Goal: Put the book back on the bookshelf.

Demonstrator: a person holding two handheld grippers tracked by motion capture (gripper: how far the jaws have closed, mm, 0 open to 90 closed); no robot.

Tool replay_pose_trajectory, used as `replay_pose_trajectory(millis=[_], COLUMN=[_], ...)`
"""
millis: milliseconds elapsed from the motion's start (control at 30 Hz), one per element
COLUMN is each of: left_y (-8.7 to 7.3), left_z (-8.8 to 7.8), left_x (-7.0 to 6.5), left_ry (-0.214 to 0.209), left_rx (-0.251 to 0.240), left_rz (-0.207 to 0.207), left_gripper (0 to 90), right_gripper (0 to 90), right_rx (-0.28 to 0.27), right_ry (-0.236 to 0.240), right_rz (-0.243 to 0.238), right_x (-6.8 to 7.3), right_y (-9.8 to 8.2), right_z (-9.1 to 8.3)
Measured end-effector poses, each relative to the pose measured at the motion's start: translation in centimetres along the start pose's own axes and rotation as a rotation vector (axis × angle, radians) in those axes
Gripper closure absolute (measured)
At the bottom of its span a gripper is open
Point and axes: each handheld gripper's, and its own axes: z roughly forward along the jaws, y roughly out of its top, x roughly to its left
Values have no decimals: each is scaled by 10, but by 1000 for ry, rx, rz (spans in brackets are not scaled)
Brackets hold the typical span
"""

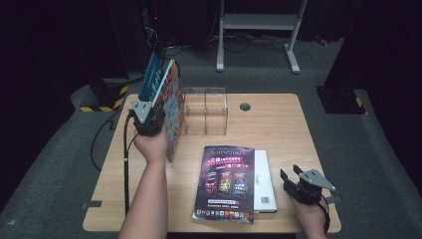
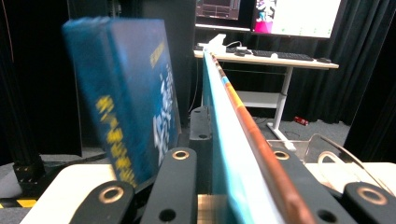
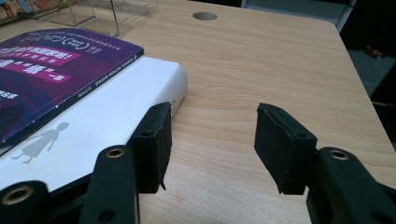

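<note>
High view, left to right: left gripper (image 1: 152, 113) held up over the table's left side, jaws clamped on a thin colourful-cover book (image 1: 172, 107) standing on edge, tilted, just left of the clear acrylic two-slot book stand (image 1: 205, 110). A blue hardcover book (image 1: 150, 75) sits behind it, leaning the same way; can't tell whether the jaws catch it too. Left gripper view: the thin book's teal face and brown edge (image 2: 247, 126) run straight out between the jaws, blue book (image 2: 123, 93) just beside, blurred. Mid-table: purple glossy magazine (image 1: 225, 183) lying flat, overlapping a white flat book (image 1: 263, 180). Right gripper (image 1: 297, 185) hovers low at the white book's right edge, jaws half apart, nothing between them; right gripper view confirms this, left pad (image 3: 156, 142) near the white cover (image 3: 102, 121).

Risks, judged: thin book gripped near one bottom corner, could swing or slip. Its edge may knock the light stand aside instead of entering a slot. Blue book could topple if unsupported.
</note>
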Motion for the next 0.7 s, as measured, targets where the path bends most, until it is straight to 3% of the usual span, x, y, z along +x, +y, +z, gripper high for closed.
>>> replay_pose_trajectory(millis=[700], left_y=[0], left_z=[-8], left_x=[10], left_ry=[-14], left_rx=[69], left_rz=[45], left_gripper=[785], right_gripper=[460], right_rx=[16], right_ry=[11], right_rz=[-12], right_x=[6], right_y=[-1], right_z=[3])
